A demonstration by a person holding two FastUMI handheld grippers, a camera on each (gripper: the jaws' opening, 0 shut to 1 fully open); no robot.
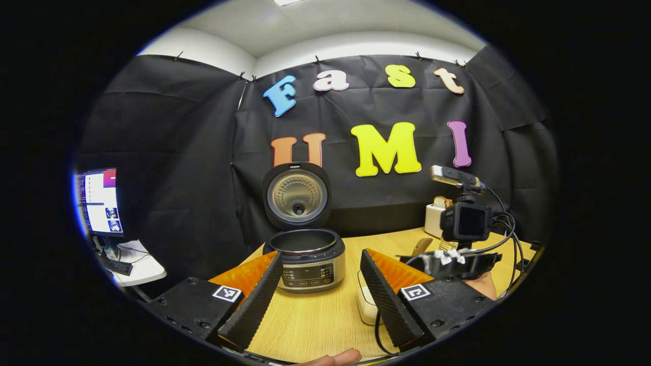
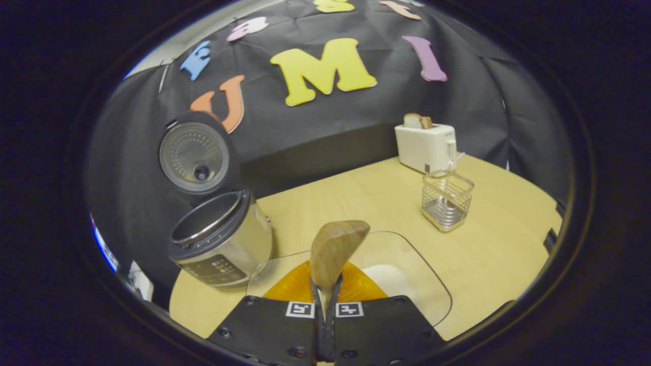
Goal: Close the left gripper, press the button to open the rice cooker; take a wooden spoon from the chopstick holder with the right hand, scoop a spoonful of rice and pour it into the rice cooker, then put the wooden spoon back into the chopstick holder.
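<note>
Rice cooker (image 1: 305,256) sits on the wooden table (image 1: 315,320) w/ its lid (image 1: 297,195) swung up and standing upright behind the pot; inner pot looks dark, can't tell what's in it. Control panel faces the left gripper (image 1: 323,292), whose fingers are spread wide apart w/ nothing between them, hovering above the table in front of the cooker. A fingertip (image 1: 338,357) of the person shows at the bottom edge of the left gripper view.

Right gripper (image 2: 325,300) has its fingers pressed together on the handle of the wooden spoon (image 2: 333,249), bowl end sticking up and forward. Spoon is over a clear, rounded container (image 2: 407,269) holding white rice (image 2: 389,279), just beside the cooker (image 2: 218,239). Can't tell if any rice is on the spoon.

Wire chopstick holder (image 2: 446,199) stands farther back on the table (image 2: 498,254), well apart from the cooker, near a white toaster (image 2: 424,145) w/ bread slices poking out of the top.

From the left gripper view, the right gripper (image 1: 452,262) w/ its camera and cables is off to the right. A lit monitor (image 1: 99,201) stands on a side desk at far left.
</note>
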